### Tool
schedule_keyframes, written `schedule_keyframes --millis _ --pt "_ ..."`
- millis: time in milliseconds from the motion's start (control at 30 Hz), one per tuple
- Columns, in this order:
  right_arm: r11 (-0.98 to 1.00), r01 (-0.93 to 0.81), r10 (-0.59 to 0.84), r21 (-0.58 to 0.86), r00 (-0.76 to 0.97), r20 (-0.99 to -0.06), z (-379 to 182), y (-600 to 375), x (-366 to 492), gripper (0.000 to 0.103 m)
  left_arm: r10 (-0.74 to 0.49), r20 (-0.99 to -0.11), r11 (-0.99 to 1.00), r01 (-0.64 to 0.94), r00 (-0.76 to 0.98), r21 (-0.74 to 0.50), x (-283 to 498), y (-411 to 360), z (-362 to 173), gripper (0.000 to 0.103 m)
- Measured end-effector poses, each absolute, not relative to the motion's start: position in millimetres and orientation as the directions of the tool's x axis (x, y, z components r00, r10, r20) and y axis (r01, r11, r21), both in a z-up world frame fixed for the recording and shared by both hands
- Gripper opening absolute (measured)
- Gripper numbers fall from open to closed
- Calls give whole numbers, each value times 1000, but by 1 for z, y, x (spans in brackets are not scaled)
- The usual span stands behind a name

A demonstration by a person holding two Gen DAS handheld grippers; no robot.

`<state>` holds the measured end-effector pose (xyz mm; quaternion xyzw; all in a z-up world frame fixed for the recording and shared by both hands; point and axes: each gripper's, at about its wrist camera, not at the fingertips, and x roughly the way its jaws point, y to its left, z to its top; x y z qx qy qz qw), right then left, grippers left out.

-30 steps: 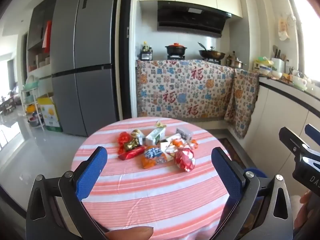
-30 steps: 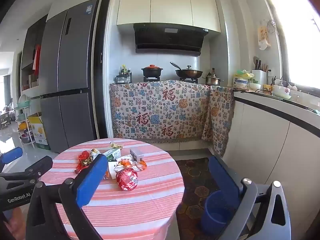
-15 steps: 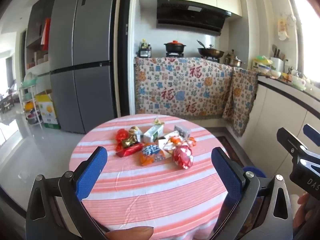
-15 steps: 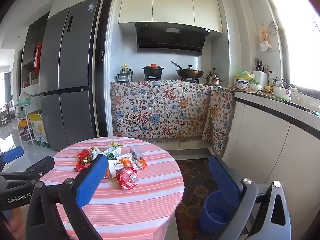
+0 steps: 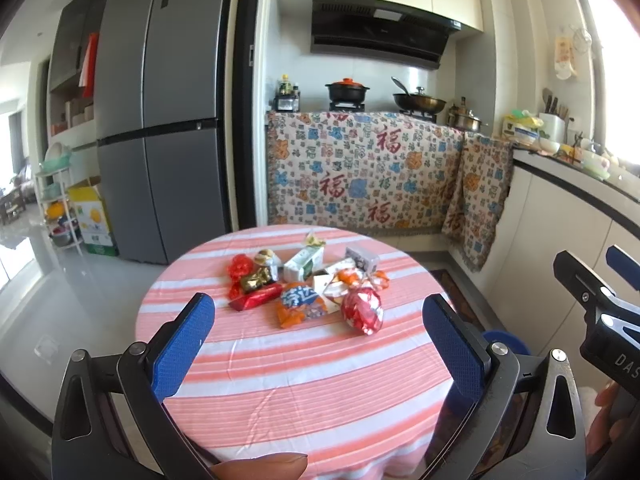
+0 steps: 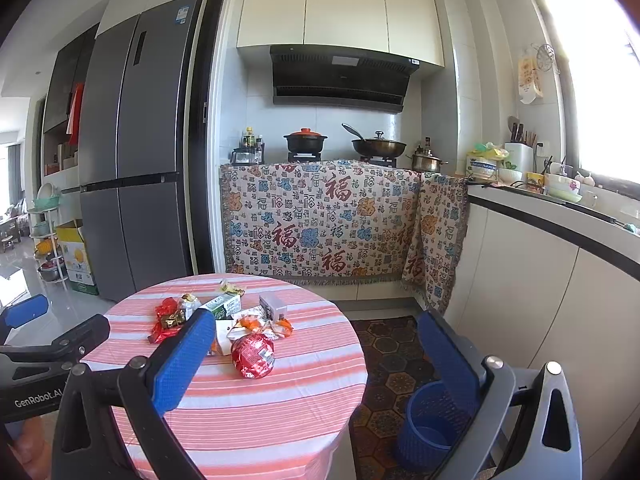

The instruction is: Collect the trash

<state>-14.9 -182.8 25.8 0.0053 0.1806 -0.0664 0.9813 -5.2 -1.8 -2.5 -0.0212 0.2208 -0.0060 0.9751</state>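
A heap of wrappers and small cartons lies in the middle of a round table with a pink striped cloth. A crumpled red foil bag sits at the heap's right front, an orange packet beside it. A blue mesh bin stands on the floor right of the table. My left gripper hangs open above the table's near half, short of the heap. My right gripper is open too, over the table's right edge.
A grey fridge stands behind the table on the left. A cloth-draped stove counter with pots runs along the back, and a white counter runs down the right. A patterned rug lies under the bin.
Both grippers have edged forward and tilted down slightly, so the table and heap sit a little closer. Both stay open and nothing on the table has moved.
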Motion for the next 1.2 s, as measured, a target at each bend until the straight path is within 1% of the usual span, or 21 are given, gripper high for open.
schedule_keyframes --millis 1200 --pt "990 137 -136 -23 924 -357 23 -179 -14 103 -27 -435 999 7 900 -47 -8 -8 -1 103"
